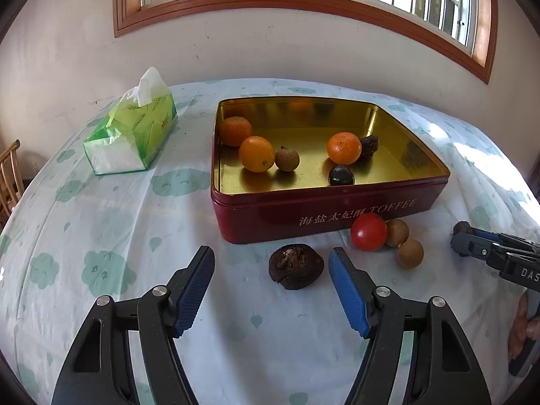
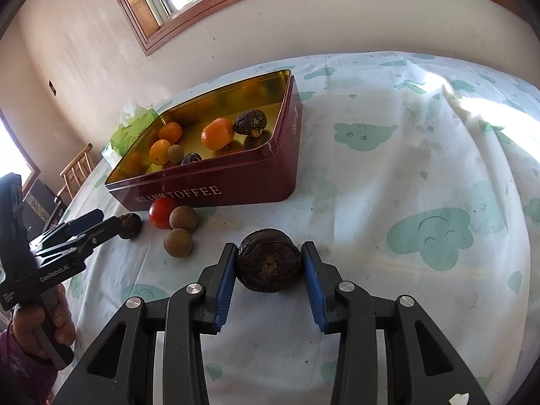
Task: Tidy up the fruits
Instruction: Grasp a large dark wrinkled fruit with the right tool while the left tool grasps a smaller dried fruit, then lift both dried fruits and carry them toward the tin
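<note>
Right hand-held gripper point(image 2: 268, 280) pinches a dark wrinkled fruit point(image 2: 268, 260) on the bench at six o'clock from the toffee tin point(image 2: 216, 182), left hand-held gripper point(image 1: 271, 290) wide open; round fruit could squirt free.

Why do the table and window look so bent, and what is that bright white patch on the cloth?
Left wrist view: the fisheye lens bows the window frame and rounds the table's edge; the gold inside of the tin mirrors the fruit. Right wrist view: sunlight overexposes the tablecloth to plain white, and the corners go dark.
</note>
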Demonstrator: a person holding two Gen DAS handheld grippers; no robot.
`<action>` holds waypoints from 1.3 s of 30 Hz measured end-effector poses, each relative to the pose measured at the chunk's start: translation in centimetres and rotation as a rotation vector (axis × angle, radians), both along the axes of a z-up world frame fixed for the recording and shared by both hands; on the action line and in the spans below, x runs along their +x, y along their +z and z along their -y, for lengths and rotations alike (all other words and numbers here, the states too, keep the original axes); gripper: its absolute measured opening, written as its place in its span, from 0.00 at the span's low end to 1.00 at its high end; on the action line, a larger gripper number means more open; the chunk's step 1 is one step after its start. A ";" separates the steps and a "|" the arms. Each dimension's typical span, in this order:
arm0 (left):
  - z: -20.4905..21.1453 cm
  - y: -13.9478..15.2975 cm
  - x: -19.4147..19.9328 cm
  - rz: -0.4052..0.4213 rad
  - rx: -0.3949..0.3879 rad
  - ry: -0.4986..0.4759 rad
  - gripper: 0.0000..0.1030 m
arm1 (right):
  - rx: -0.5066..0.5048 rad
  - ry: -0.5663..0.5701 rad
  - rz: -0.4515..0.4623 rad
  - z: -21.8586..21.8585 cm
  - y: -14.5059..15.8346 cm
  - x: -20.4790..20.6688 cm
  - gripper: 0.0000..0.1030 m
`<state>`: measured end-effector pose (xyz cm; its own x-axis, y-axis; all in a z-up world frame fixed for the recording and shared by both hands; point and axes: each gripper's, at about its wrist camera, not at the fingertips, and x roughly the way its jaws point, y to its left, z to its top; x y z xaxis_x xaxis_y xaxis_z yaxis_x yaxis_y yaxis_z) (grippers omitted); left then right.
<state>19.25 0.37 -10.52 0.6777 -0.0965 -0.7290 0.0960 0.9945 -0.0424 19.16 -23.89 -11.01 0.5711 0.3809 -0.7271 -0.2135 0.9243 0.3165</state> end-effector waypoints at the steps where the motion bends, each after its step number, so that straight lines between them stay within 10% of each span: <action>1: 0.2 -0.4 0.5 -0.019 0.009 0.009 0.67 | 0.006 0.000 -0.001 0.1 0.0 0.0 0.36; 6: 0.9 -1.6 1.3 -0.079 0.021 0.001 0.58 | 0.005 0.001 -0.001 0.0 0.0 0.0 0.36; 9: 1.5 -1.5 1.1 -0.065 0.031 -0.028 0.35 | -0.005 0.002 -0.001 -0.1 0.0 0.0 0.37; 39: -1.0 1.9 -2.6 0.186 0.029 0.154 0.35 | -0.221 0.006 0.027 -3.0 0.0 -0.2 0.36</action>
<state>16.69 1.38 -8.65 0.8058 0.0377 -0.5910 -0.0535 0.9985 -0.0093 18.95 -20.89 -11.00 0.5896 0.2171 -0.7780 -0.2249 0.9692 0.1000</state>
